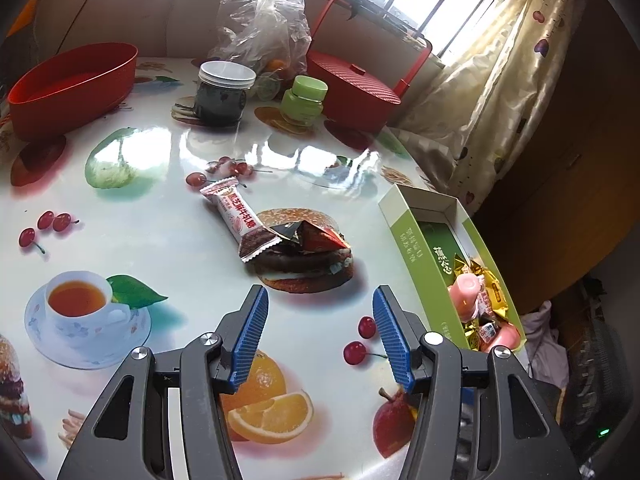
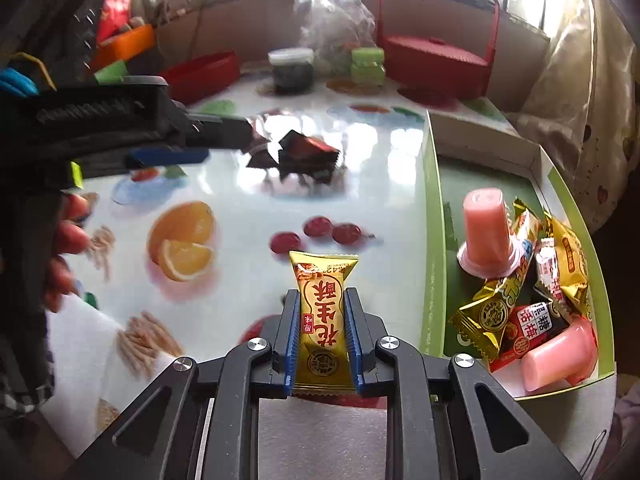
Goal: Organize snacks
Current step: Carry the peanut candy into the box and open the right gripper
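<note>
My right gripper (image 2: 322, 296) is shut on a gold-wrapped snack (image 2: 322, 312), held upright above the table, left of the green box (image 2: 434, 216). Several snacks lie in that box: a pink jelly cup (image 2: 486, 228), gold packets (image 2: 496, 300) and a red packet (image 2: 532, 328). My left gripper (image 1: 320, 300) hangs open over the table with nothing between its fingers. Ahead of it lie a white-and-red wrapped bar (image 1: 238, 216) and a dark triangular packet (image 1: 310, 236). The green box (image 1: 416, 256) shows at its right.
At the back stand a red oval tub (image 1: 72, 84), a dark jar with a white lid (image 1: 224, 92), a green jar (image 1: 304, 100), a clear plastic bag (image 1: 264, 24) and a red lidded basket (image 1: 356, 84). The table (image 1: 168, 216) edge runs just right of the green box.
</note>
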Tool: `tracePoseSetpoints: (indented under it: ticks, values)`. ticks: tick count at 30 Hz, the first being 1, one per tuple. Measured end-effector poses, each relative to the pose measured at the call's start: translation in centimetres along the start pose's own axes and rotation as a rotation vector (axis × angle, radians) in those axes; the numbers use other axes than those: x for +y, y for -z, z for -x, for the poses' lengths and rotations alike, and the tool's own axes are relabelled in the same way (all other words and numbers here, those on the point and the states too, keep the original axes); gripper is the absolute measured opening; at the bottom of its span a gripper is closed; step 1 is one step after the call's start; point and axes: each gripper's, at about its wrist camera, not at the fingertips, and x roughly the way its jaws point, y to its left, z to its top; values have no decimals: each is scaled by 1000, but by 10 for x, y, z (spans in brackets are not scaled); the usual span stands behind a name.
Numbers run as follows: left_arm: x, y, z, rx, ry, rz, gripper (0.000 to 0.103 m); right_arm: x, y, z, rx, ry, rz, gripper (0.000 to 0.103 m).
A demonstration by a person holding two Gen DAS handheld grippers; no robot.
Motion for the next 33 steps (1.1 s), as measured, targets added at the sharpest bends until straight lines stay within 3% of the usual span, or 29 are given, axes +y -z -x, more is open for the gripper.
tracePoseSetpoints:
  ticks: [6,10,14,20,26,33]
  values:
    - [2,-1,2,-3,-3,-4,56,-17,-11,42,-136,15,-79,20]
    - [4,-1,-1,3,-14,-2,56,-41,-15,69,-201,95,-152,20]
    - [4,0,-3,8,-18,-7,56,-68,-11,73,-182,215,-219,20]
    - [-1,1,-7,17,-49,-34,56,-90,1,66,-132,321,-267,20]
    - [-4,0,-8,13,-80,-71,56,-92,4,57,-103,323,-277,20]
    - [-6,-2,-8,1,-105,-108,56,-86,-2,58,-118,341,-268,27]
